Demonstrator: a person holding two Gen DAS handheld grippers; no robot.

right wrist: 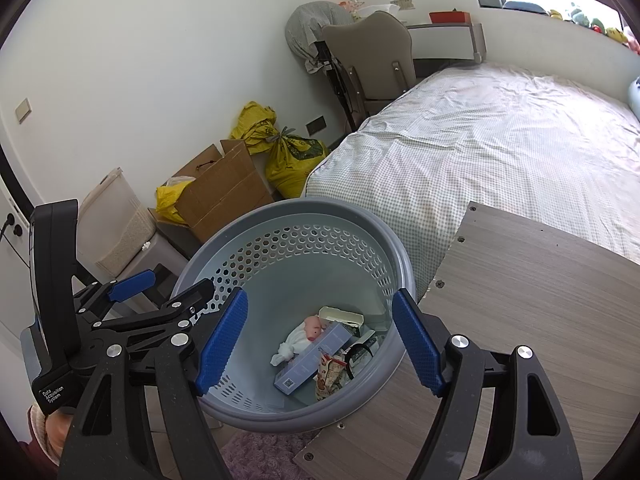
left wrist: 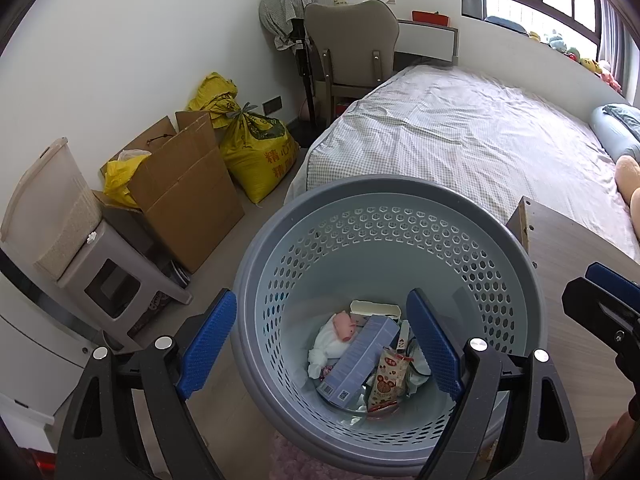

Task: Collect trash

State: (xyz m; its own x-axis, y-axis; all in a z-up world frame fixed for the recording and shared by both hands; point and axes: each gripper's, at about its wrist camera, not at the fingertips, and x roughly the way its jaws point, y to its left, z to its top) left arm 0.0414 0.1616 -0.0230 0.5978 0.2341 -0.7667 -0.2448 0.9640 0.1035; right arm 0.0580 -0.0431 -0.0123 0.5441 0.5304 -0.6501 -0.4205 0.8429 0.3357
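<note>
A grey perforated trash basket (left wrist: 400, 192) (right wrist: 288, 216) stands on the floor beside a wooden table. Inside lie a pale blue carton (left wrist: 360, 356) (right wrist: 312, 360), a pink toy pig (left wrist: 345, 326) (right wrist: 313, 326), white tissue (left wrist: 326, 346) (right wrist: 292, 340), a snack wrapper (left wrist: 386, 380) (right wrist: 330, 372) and a white tray (left wrist: 374, 307) (right wrist: 340, 314). My left gripper (left wrist: 320, 344) hovers over the basket, open and empty; it also shows at the left in the right wrist view (right wrist: 172, 292). My right gripper (right wrist: 320, 344) hangs above the basket, open and empty; its fingertips (left wrist: 600, 284) show at the right edge of the left wrist view.
A wooden tabletop (right wrist: 540, 320) (left wrist: 580, 248) lies right of the basket. A bed (left wrist: 480, 140) (right wrist: 500, 128) is behind. A cardboard box (left wrist: 184, 192) (right wrist: 224, 188), yellow sacks (left wrist: 256, 152) (right wrist: 292, 160), a stool (left wrist: 116, 280) and a chair (left wrist: 348, 48) line the wall.
</note>
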